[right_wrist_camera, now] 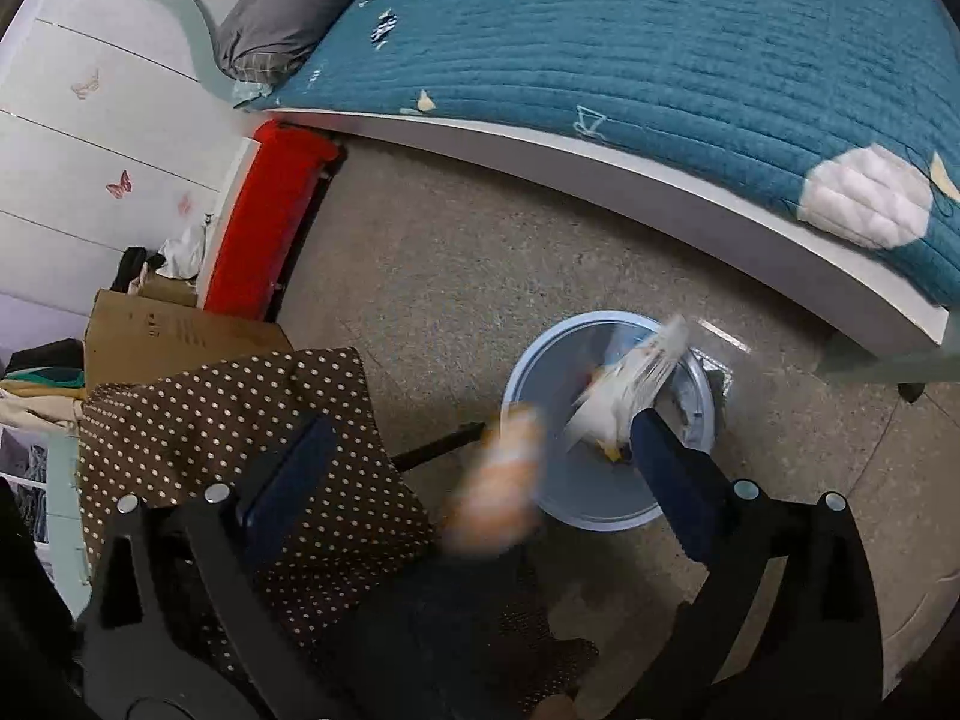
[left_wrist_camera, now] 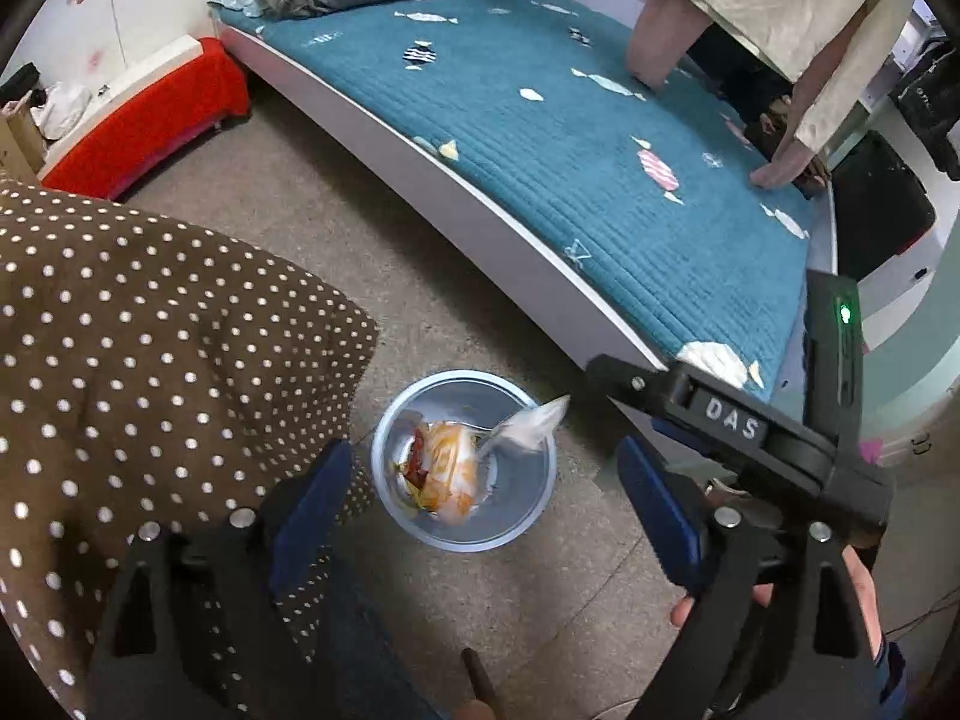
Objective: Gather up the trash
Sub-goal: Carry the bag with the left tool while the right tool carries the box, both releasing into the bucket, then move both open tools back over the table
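Observation:
A light blue trash bin [left_wrist_camera: 528,504] stands on the floor beside the bed; it also shows in the right wrist view [right_wrist_camera: 600,510]. An orange and white wrapper [left_wrist_camera: 450,471] and a clear silvery wrapper [left_wrist_camera: 528,420] are over or in the bin, blurred. In the right wrist view the orange wrapper [right_wrist_camera: 504,480] is a blur in mid-air at the bin's left rim, and the white wrapper [right_wrist_camera: 630,384] is over the bin. My left gripper [left_wrist_camera: 480,492] is open above the bin. My right gripper [right_wrist_camera: 480,462] is open and empty above it; its body [left_wrist_camera: 732,420] shows in the left wrist view.
A bed with a teal quilt [left_wrist_camera: 570,138] runs along the far side. A brown polka-dot cloth [left_wrist_camera: 150,348] covers something at the left. A red stool [left_wrist_camera: 162,120] and a cardboard box [right_wrist_camera: 168,330] are by the wall. Another person [left_wrist_camera: 780,30] leans on the bed.

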A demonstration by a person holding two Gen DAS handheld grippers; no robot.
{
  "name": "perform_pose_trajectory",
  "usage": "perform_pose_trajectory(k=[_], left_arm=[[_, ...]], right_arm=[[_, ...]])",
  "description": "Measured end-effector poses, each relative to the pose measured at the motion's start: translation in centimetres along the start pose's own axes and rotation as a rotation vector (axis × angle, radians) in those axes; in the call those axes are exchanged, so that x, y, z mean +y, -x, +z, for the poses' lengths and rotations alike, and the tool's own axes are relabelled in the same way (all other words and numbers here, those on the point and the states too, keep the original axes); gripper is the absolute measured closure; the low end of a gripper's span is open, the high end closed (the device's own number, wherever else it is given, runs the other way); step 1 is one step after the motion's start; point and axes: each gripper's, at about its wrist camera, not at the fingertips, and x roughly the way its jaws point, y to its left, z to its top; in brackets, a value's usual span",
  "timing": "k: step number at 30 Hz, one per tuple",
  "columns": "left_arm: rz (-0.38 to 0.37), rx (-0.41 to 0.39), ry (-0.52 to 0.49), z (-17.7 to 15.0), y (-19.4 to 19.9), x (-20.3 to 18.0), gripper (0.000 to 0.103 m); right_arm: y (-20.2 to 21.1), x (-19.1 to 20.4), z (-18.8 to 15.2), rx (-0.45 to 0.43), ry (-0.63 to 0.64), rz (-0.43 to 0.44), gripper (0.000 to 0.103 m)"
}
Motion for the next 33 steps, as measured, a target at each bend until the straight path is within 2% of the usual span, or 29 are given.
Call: perform_pose_trajectory(k=[7, 13, 17, 19, 27, 33], left_arm=[[0.006, -0.042, -0.006, -0.6, 2.2, 0.0, 0.015], [-0.007, -0.109, -0.015, -1.4, 5.9, 0.0, 0.015], [-0.009, -0.174, -0.023, -1.8, 8.9, 0.2, 0.014], [0.012, -0.215, -0.025, -2.0, 10.7, 0.6, 0.012], [0.056, -0.355, 0.006, -3.0, 17.6, 3.9, 0.010], [0.145, -0.456, 0.052, -4.7, 22.0, 7.9, 0.009]], right_arm=[[2.1, 1.2, -0.6, -0.039, 0.034, -0.019, 0.006], [4.9, 3.9, -1.2, -0.097, 0.083, -0.015, 0.006], [7.7, 7.2, -1.5, -0.158, 0.139, 0.002, 0.006], [8.9, 8.7, -1.6, -0.185, 0.164, 0.011, 0.006], [12.4, 16.3, -3.3, -0.252, 0.303, 0.057, 0.006], [13.5, 22.2, -5.5, -0.270, 0.415, 0.116, 0.006]])
